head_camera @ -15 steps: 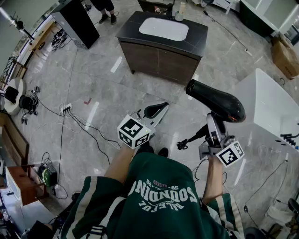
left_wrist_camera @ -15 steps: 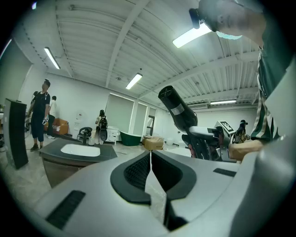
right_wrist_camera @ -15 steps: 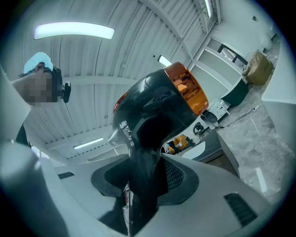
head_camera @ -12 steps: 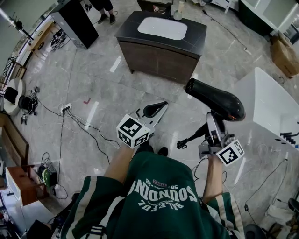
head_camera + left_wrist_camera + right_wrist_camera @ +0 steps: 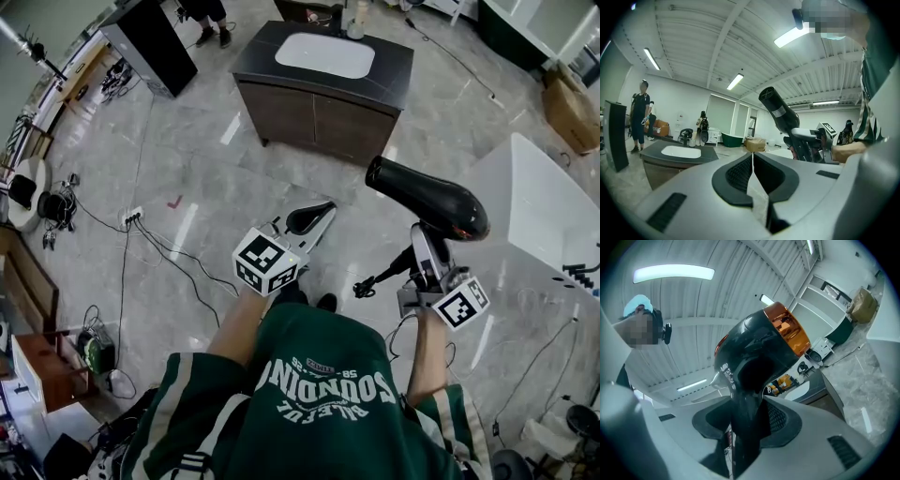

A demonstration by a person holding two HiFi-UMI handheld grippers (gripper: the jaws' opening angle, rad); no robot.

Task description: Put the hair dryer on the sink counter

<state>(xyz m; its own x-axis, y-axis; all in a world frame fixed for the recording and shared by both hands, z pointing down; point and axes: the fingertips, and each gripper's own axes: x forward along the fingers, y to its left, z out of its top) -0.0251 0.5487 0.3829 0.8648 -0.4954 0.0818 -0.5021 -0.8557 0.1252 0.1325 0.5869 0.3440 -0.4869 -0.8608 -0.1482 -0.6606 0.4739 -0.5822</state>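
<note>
Here, the left hand-held gripper (image 5: pixel 314 217) has its jaws pressed together on nothing, while the right hand-held gripper (image 5: pixel 424 248) beside it is clamped on the handle of the glossy black hair dryer (image 5: pixel 431 199), held up in the air, barrel above the jaws. Farther off stands the dark desk (image 5: pixel 398 73) with its white oval basin (image 5: pixel 325 56), well apart from the dryer.

Hair dryer (image 5: pixel 427 199): glossy blk body, orange ring at one end, handle clamped btwn right gripper (image 5: pixel 421 239) jaws, held up over floor, well apart from sink counter (image 5: pixel 392 75) (dark top w/ white basin, brown cabinet)
</note>
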